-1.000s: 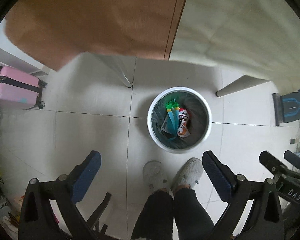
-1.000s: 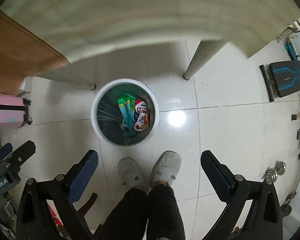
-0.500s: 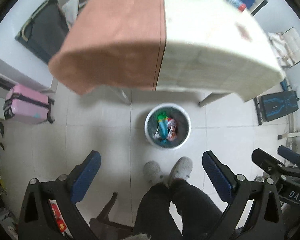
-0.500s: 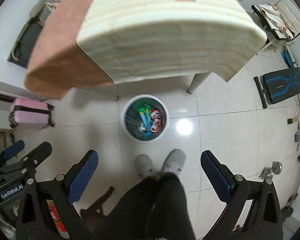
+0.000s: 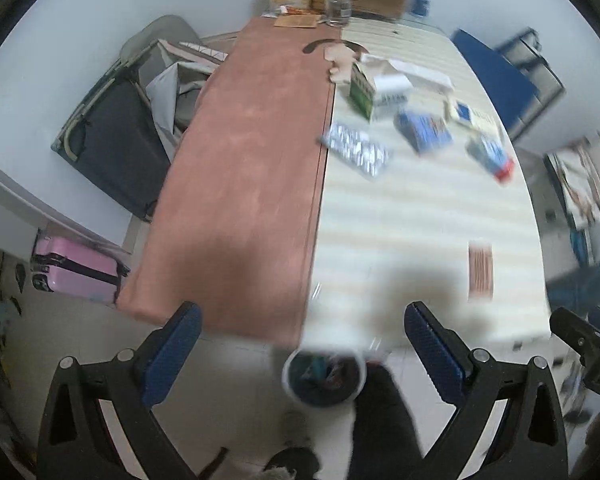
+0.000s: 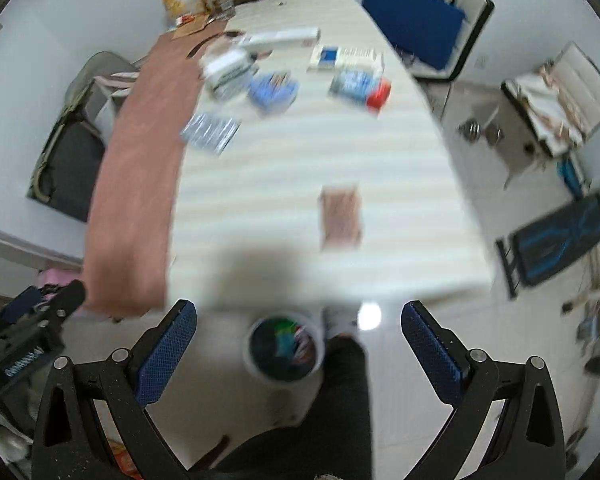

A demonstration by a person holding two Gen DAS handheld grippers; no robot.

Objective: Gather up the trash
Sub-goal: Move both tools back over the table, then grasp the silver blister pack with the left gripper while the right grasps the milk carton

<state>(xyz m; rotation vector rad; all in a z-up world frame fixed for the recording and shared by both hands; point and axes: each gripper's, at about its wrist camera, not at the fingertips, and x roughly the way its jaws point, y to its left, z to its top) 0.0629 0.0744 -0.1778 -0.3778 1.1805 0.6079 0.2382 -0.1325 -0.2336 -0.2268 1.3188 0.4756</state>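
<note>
We are holding both the left tongs (image 5: pixel 300 344) and right tongs (image 6: pixel 298 340) spread and empty above the desk (image 6: pixel 284 216), ready for the wrappers (image 5: pixel 356 148) littering its far end, while the bin (image 6: pixel 284 346) is waiting on the floor below.

Trash bin (image 6: pixel 284 346) on floor before table (image 6: pixel 300 220), packets (image 6: pixel 272 88) on table
</note>
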